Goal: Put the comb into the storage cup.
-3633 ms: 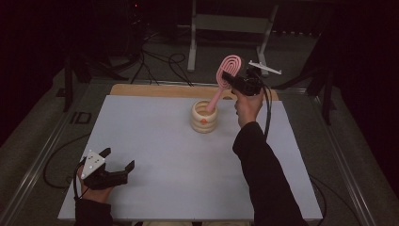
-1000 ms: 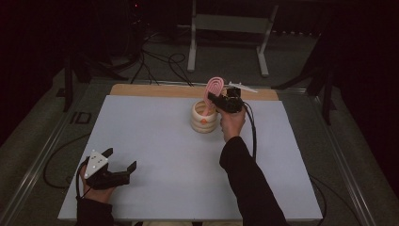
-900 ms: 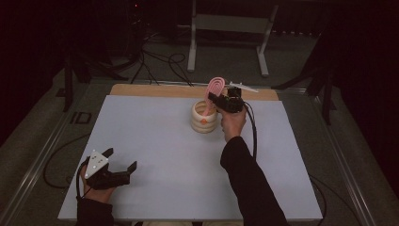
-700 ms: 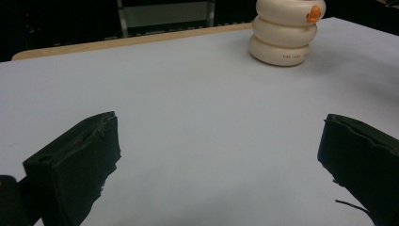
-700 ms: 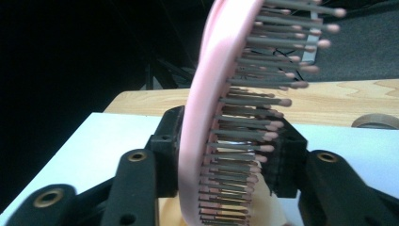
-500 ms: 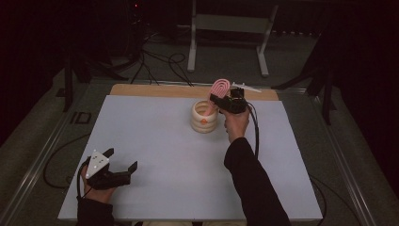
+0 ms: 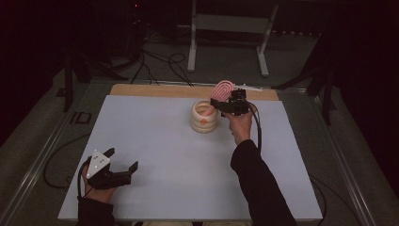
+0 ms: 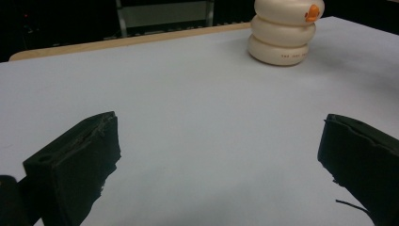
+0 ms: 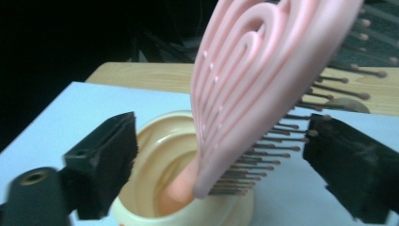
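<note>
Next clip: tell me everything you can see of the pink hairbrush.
The pink hairbrush looks like plastic, its oval back moulded in raised looping ridges, with thin dark, ball-tipped bristles on the other face. It stands tilted, handle end down inside the cream ribbed cup, head leaning above the rim. The right gripper has just been opening; its fingers flank the brush without pressing.

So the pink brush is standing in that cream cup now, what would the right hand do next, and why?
Probably draw the right gripper straight back from the pink hairbrush. Its jaws have just been opening and stand apart on either side of the brush, not pressing it. The handle already sits inside the cream cup, with the head leaning out over the rim, so only a clean retreat without knocking the bristles seems left.
</note>
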Demonstrator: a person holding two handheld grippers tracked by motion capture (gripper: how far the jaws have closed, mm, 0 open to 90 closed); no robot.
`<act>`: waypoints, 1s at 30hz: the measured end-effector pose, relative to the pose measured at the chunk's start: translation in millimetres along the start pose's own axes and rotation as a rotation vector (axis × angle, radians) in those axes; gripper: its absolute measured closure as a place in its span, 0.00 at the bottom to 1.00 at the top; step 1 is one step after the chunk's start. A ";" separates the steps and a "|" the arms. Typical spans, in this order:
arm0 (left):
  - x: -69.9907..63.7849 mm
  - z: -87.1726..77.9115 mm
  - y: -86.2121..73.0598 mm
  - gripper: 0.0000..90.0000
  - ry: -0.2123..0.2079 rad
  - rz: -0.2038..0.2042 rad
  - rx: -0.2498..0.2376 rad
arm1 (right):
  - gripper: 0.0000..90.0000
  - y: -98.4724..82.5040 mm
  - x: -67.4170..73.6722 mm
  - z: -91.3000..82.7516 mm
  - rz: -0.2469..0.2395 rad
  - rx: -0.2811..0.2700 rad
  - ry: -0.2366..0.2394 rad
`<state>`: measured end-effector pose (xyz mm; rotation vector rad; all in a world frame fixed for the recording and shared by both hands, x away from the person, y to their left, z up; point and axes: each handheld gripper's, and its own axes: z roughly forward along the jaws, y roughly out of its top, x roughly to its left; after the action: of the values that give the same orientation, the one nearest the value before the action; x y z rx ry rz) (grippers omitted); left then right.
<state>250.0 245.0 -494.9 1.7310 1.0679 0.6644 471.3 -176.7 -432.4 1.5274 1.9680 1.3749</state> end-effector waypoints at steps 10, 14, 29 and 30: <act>0.4 0.3 0.0 0.00 0.001 0.000 0.000 | 0.10 -3.1 -2.4 -8.4 -0.044 0.014 -0.004; 0.4 0.4 0.1 0.00 0.001 0.000 -0.001 | 0.10 -5.1 -2.3 -11.3 -0.068 0.024 -0.011; 0.8 -0.1 1.0 0.00 0.013 -0.004 -0.010 | 0.10 -17.7 3.3 -40.8 -0.177 0.041 -0.021; 1.0 -0.2 1.1 0.00 0.012 -0.003 -0.011 | 0.10 -18.6 3.7 -42.8 -0.183 0.041 -0.025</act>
<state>250.7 245.8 -493.8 1.7176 1.0735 0.6785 428.6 -194.3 -425.0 1.3360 2.0750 1.2427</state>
